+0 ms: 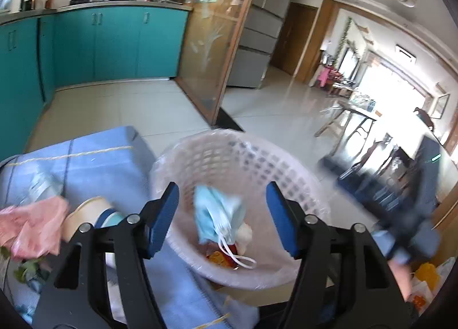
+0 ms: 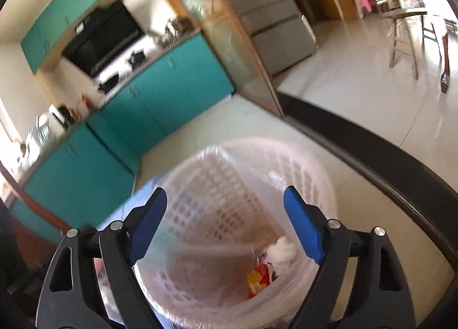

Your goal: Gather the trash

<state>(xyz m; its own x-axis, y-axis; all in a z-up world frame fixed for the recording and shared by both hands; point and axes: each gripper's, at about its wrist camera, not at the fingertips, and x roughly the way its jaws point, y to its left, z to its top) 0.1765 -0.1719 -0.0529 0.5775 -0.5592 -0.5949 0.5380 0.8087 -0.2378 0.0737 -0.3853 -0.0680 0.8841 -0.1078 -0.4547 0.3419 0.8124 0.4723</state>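
Note:
A white lattice wastebasket (image 1: 200,140) lined with a clear bag stands on the floor beside the table. My left gripper (image 1: 221,188) is open above it. A light blue face mask (image 1: 217,214) with white ear loops hangs loose between the blue pads, touching neither, over the basket's inside. In the right wrist view my right gripper (image 2: 226,194) is open too, over the same wastebasket (image 2: 257,146), with nothing between its fingers. At the bottom lie a crumpled white tissue (image 2: 282,251) and an orange-red wrapper (image 2: 257,280).
A table under a blue cloth (image 1: 108,157) sits left of the basket, with a pink plastic bag (image 1: 31,229), a paper bowl (image 1: 88,214) and a clear bottle (image 1: 40,186). Teal cabinets (image 1: 114,43) and a glass sliding door (image 1: 211,43) stand behind.

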